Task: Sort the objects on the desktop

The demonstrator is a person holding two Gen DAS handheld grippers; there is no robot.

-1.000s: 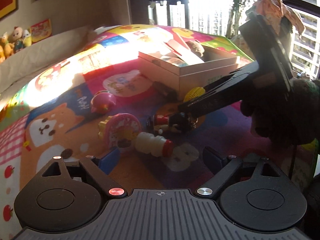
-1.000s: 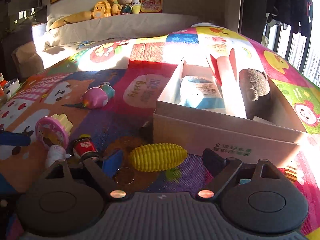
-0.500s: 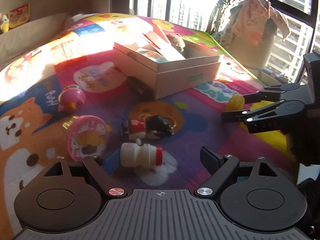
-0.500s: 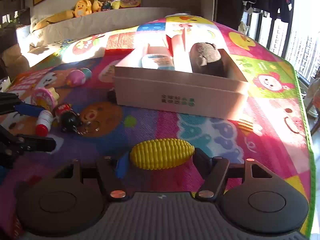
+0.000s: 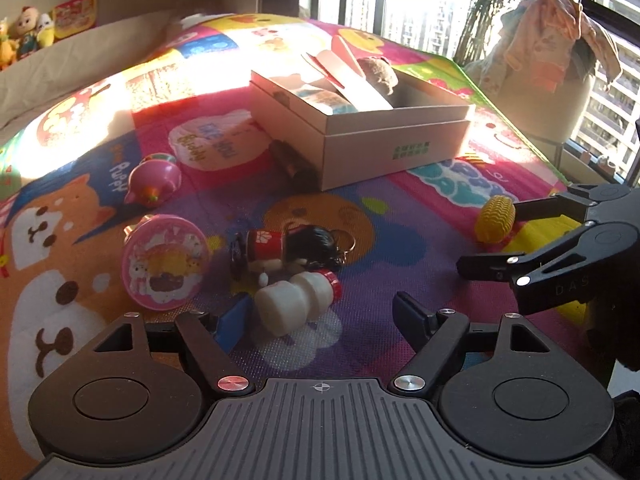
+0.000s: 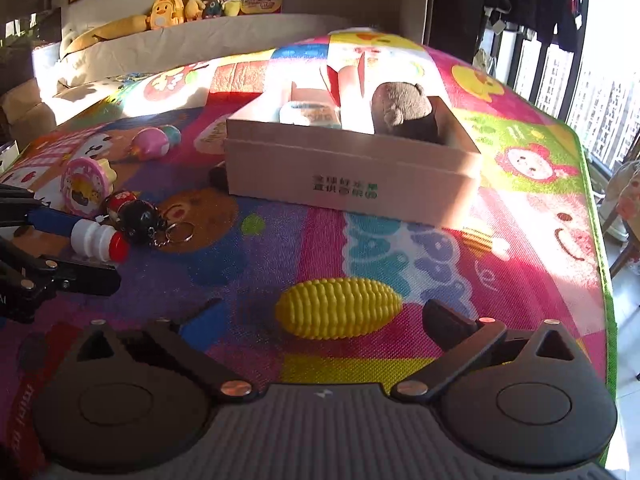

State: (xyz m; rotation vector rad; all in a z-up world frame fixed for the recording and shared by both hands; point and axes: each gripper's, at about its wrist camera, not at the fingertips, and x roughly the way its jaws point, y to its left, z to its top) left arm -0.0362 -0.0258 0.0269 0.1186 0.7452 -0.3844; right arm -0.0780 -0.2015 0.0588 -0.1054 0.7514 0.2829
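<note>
The right gripper (image 6: 320,316) stood wide apart around the ribbed yellow plastic corn toy (image 6: 338,308), its jaws just opened, the toy lying free on the mat instead of squeezed as before. The left gripper (image 5: 320,312), narrowing, unclamped, framed the small white red-capped bottle (image 5: 296,300). Beyond waited the open cardboard box (image 6: 352,176).

- Left wrist view was aimed downward and forward, low over the play mat (image 5: 400,248), close to the white bottle (image 5: 296,300).
- Right wrist view was angled likewise, close to the toy corn (image 6: 338,308).
- The cardboard box (image 5: 396,148) and mat centre were shared by both views.
</note>
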